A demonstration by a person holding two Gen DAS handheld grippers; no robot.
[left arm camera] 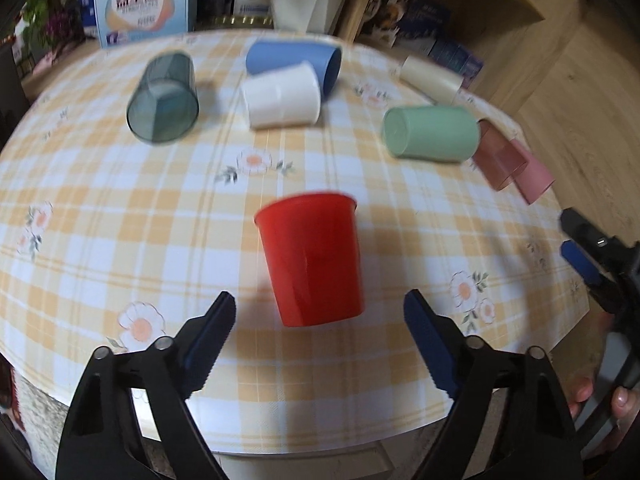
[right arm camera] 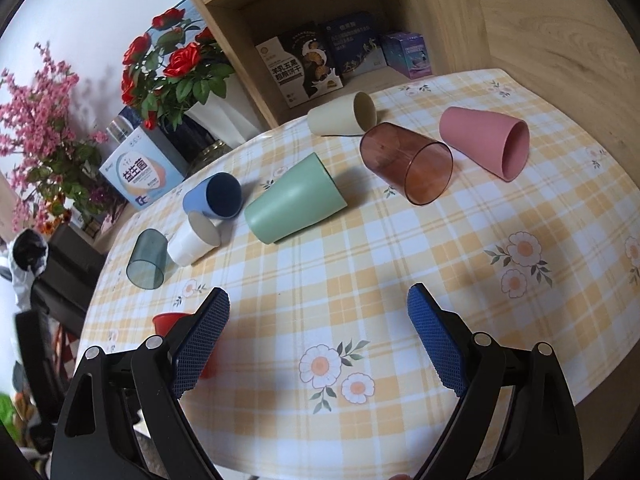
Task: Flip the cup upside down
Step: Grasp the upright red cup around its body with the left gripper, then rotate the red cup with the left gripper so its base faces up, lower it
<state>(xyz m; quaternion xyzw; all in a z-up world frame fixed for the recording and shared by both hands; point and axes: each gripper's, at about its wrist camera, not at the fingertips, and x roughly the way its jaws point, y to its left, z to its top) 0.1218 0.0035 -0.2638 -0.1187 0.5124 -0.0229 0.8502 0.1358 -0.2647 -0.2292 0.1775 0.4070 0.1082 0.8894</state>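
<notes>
A red cup [left arm camera: 311, 258] stands upright on the checked tablecloth [left arm camera: 120, 240], just ahead of my left gripper [left arm camera: 320, 308], whose fingers are spread wide and empty. In the right wrist view the red cup [right arm camera: 168, 322] peeks out behind the left finger [right arm camera: 204, 332]. My right gripper [right arm camera: 318, 300] is open and empty over the tablecloth [right arm camera: 400, 260]; it also shows at the right edge of the left wrist view [left arm camera: 582, 256].
Several cups lie on their sides: dark clear [left arm camera: 164, 100], white [left arm camera: 282, 96], blue [left arm camera: 294, 60], green [left arm camera: 430, 132], cream [left arm camera: 430, 78], brown clear [right arm camera: 406, 162], pink [right arm camera: 486, 142]. Boxes, flowers [right arm camera: 172, 68] and a wooden shelf [right arm camera: 320, 20] stand behind the table.
</notes>
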